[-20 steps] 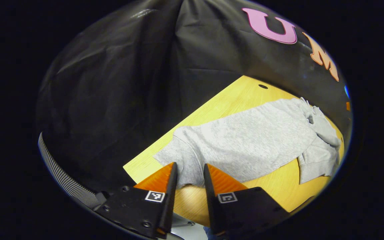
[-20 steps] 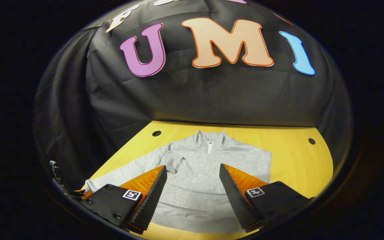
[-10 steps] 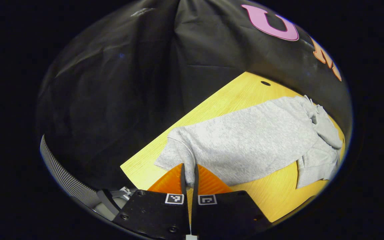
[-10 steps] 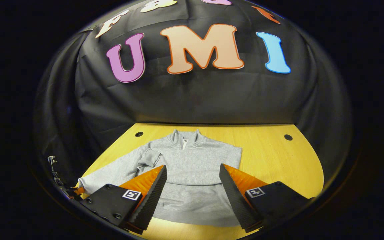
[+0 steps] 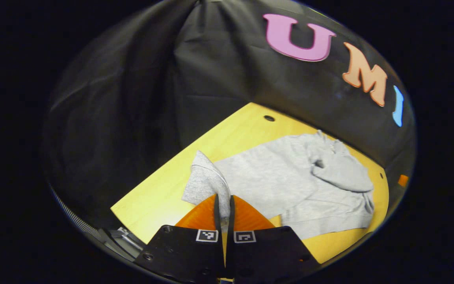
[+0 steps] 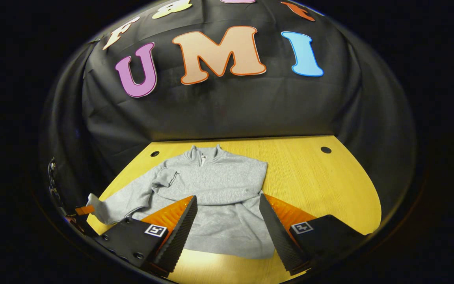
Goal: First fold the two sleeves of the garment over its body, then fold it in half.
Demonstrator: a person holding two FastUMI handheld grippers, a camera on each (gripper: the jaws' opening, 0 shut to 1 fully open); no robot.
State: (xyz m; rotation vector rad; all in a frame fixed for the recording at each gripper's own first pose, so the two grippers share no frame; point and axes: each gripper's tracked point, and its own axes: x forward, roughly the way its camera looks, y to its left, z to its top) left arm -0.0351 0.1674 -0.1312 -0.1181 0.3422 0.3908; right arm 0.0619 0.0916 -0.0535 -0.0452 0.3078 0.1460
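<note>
A grey zip-neck sweatshirt (image 6: pixel 215 185) lies on the yellow wooden table (image 6: pixel 321 185), collar toward the wall. One sleeve is folded across the chest (image 5: pixel 341 169). The other sleeve (image 5: pixel 207 179) stretches out to the side. My left gripper (image 5: pixel 223 209) is shut on that sleeve's cuff and holds it lifted off the table. Far off in the right gripper view, the left gripper (image 6: pixel 83 210) shows at the cuff. My right gripper (image 6: pixel 227 225) hangs open above the sweatshirt's hem, with nothing between its fingers.
The table has small round holes near its back corners (image 6: pixel 326 150) (image 5: pixel 268 118). Bare tabletop lies to the right of the sweatshirt in the right gripper view. Black cloth walls close in the back and sides.
My left gripper closed on the sleeve cuff and lifted it, pulling the sleeve up. The right gripper drew back and stayed open.
</note>
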